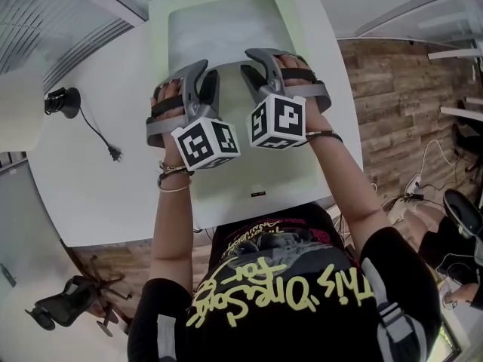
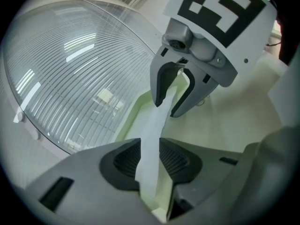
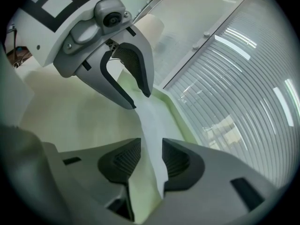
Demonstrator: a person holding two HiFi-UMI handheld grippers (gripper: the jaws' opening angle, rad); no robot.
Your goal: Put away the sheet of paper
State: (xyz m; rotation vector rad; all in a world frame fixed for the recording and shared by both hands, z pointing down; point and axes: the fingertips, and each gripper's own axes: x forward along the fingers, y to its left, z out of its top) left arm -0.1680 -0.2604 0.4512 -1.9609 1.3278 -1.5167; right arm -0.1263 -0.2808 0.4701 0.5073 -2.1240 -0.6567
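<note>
PAPER IN THE BALANCE: At the white surface (image 1: 83,187), I hold my two hand-held grippers side by side at the near edge of the sheet of paper (image 1: 226,32), which rests on a pale green mat (image 1: 226,183) in front of me. The jaws of my left hand-held gripper (image 2: 150,159) stand apart. The sheet's raised edge runs between the ribbed pads without being clamped. My right hand-held gripper (image 3: 151,157) is the same, its jaws spread and the paper passing loosely through the gap. In each gripper view the strip of paper runs from my own jaws to the other gripper's, lifted off the mat along that stretch. The far part of the sheet appears to lie flat.

Judging by the way it bends between the two tools, the sheet is very light, thin and limp. It is likely to sag wherever it is unsupported, crease under a hard or crooked pinch, and slip free if the grip is slack. The sensible hold looks to be this near margin, with the pads closing flat on it. The grippers would sit further apart toward the corners, so the sheet hangs taut between them rather than buckling in the middle. Where it is meant to go, none of the views shows.
</note>
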